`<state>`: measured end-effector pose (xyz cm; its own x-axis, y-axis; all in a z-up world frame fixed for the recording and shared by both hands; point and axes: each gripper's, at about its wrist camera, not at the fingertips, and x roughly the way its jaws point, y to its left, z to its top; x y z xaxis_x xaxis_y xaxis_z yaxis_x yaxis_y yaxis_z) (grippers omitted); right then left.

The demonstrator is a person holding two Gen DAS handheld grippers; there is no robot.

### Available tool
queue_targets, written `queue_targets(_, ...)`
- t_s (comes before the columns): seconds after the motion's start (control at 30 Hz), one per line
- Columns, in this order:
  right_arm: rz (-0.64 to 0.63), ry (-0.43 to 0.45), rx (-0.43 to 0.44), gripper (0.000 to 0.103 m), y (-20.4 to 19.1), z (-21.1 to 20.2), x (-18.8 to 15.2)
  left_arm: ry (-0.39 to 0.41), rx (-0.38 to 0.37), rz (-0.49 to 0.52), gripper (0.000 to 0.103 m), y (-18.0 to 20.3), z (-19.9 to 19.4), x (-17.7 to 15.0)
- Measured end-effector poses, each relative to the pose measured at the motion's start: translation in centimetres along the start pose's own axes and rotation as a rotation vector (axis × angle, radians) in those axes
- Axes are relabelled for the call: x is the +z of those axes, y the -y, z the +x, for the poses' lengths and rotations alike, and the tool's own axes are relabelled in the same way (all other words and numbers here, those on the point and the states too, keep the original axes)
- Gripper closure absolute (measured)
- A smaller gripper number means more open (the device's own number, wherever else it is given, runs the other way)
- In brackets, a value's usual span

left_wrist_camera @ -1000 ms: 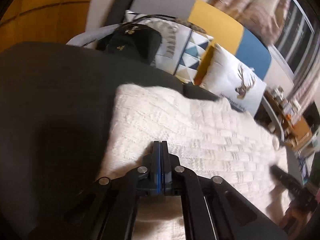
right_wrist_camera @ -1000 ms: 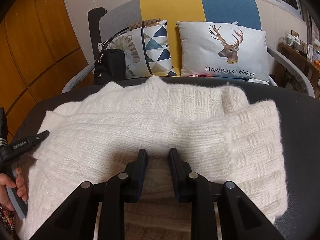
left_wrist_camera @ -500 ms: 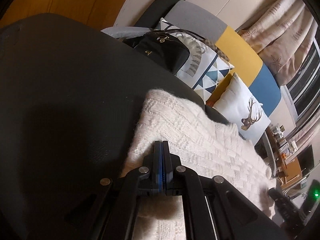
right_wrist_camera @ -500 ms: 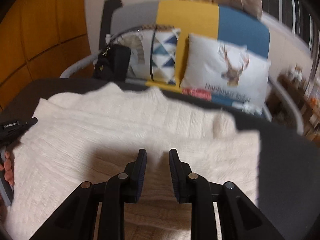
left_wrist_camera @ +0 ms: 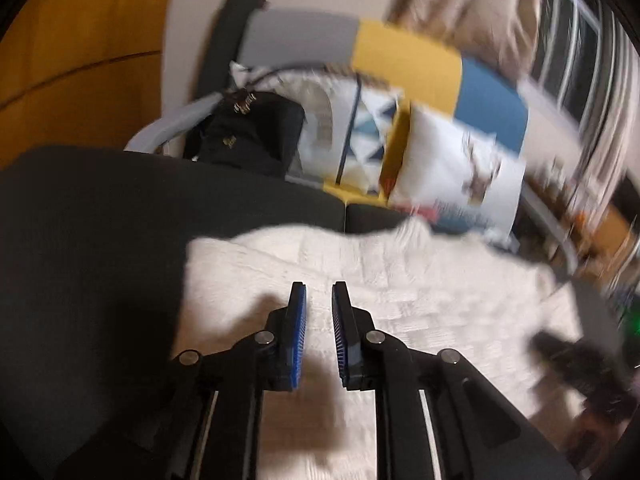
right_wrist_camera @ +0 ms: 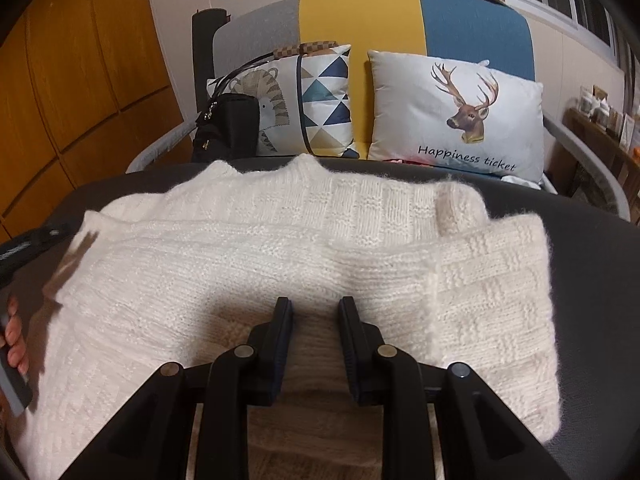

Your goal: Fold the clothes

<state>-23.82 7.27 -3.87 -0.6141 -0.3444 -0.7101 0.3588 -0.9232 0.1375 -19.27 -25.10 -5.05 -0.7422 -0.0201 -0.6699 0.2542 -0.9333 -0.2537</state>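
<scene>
While the cream sweater (right_wrist_camera: 304,264) lies on the dark surface (right_wrist_camera: 592,264) with a sleeve folded across its body, both grippers' fingers stand parted and empty above it. Left gripper (left_wrist_camera: 319,300) and right gripper (right_wrist_camera: 314,312) hold nothing; by my judgement, further folds remain.

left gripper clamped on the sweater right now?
No. In the left wrist view the left gripper is open, with a clear gap between its blue-padded fingers, and the white sweater lies flat beneath, not pinched.

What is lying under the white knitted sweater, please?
The white sweater lies on a dark grey padded surface, which shows around its edges in both views. Whatever is directly beneath its middle is covered, so nothing more can be told.
</scene>
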Motion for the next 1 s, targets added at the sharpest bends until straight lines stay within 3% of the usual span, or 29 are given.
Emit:
queue_targets(0.13, 0.011, 0.004, 0.014, 0.079, 0.3, 0.0, -0.1, -0.042, 0.024, -0.001, 0.089, -0.1, 2.6, 0.7)
queue_targets(0.2, 0.019, 0.004, 0.019, 0.079, 0.4, 0.1, -0.1, -0.024, 0.044, -0.109, 0.095, -2.3, 2.2, 0.5)
queue_targets(0.3, 0.007, 0.005, 0.003, 0.08, 0.1, 0.1, -0.2, -0.01, -0.029, -0.247, 0.1, -4.9, 2.1, 0.1)
queue_targets(0.43, -0.008, 0.006, -0.014, 0.08, -0.2, 0.2, -0.2, -0.013, -0.094, -0.323, 0.1, -5.8, 2.4, -0.2)
queue_targets(0.5, -0.004, 0.007, -0.009, 0.08, -0.1, 0.2, -0.2, -0.019, -0.054, -0.285, 0.1, -4.8, 1.8, 0.0)
queue_targets(0.57, 0.006, 0.008, 0.002, 0.08, 0.2, 0.2, -0.2, 0.015, 0.025, -0.179, 0.1, -2.8, -0.1, 0.2)
queue_targets(0.67, 0.008, 0.01, 0.005, 0.08, 0.2, 0.2, -0.2, 0.1, -0.016, -0.025, 0.099, 0.7, -3.2, -0.7)
queue_targets(0.77, 0.002, 0.01, -0.003, 0.08, 0.0, 0.1, -0.2, 0.06, -0.078, 0.107, 0.098, 4.5, -3.2, -2.1)
queue_targets(0.83, 0.002, 0.01, -0.004, 0.08, 0.0, 0.0, -0.2, 0.004, -0.06, 0.171, 0.098, 5.6, -2.0, -3.2)
queue_targets(0.9, 0.002, 0.01, -0.005, 0.08, 0.0, 0.0, -0.2, -0.074, -0.034, 0.199, 0.098, 5.6, -0.4, -4.0)
queue_targets(1.0, -0.001, 0.01, -0.009, 0.08, 0.0, 0.0, -0.2, -0.053, -0.006, 0.137, 0.095, 4.3, -0.8, -4.0)
